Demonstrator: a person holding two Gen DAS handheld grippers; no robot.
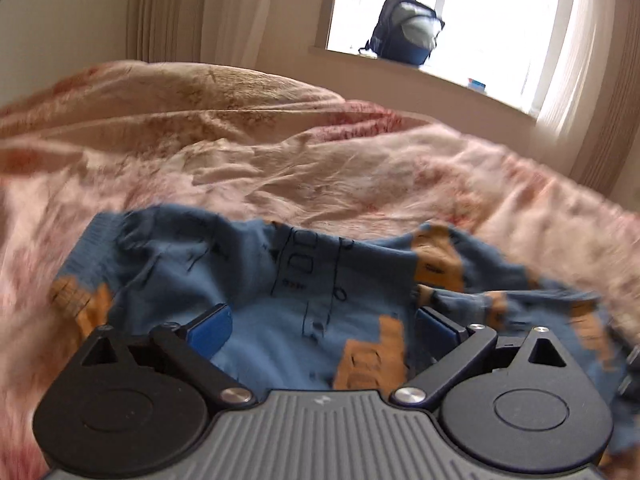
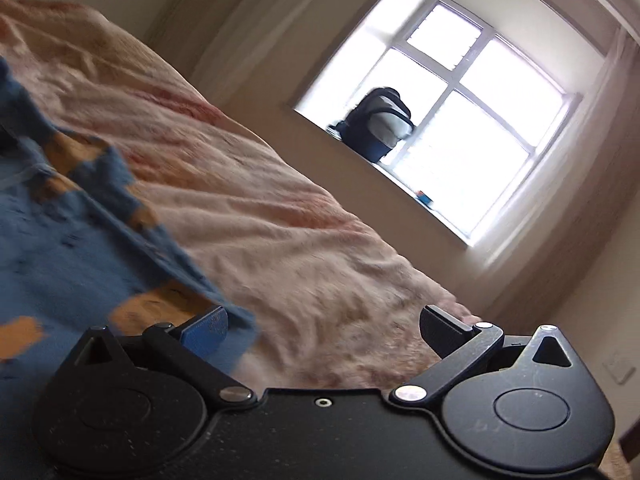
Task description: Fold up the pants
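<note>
Blue pants (image 1: 248,276) with orange patches and dark line drawings lie rumpled on the pink bedspread (image 1: 320,160). My left gripper (image 1: 320,326) hovers low over their middle, fingers spread wide apart, with cloth showing between them but nothing pinched. In the right wrist view the pants (image 2: 68,248) fill the left side, blurred. My right gripper (image 2: 324,328) is open at the pants' right edge; its left pad (image 2: 208,332) sits against the hem, and its right finger (image 2: 444,330) is over bare bedspread (image 2: 300,248).
A dark backpack (image 1: 404,30) stands on the windowsill (image 1: 440,76) beyond the bed, with a small blue box further right. Curtains hang on both sides of the bright window (image 2: 460,132). The wrinkled bedspread extends far beyond the pants.
</note>
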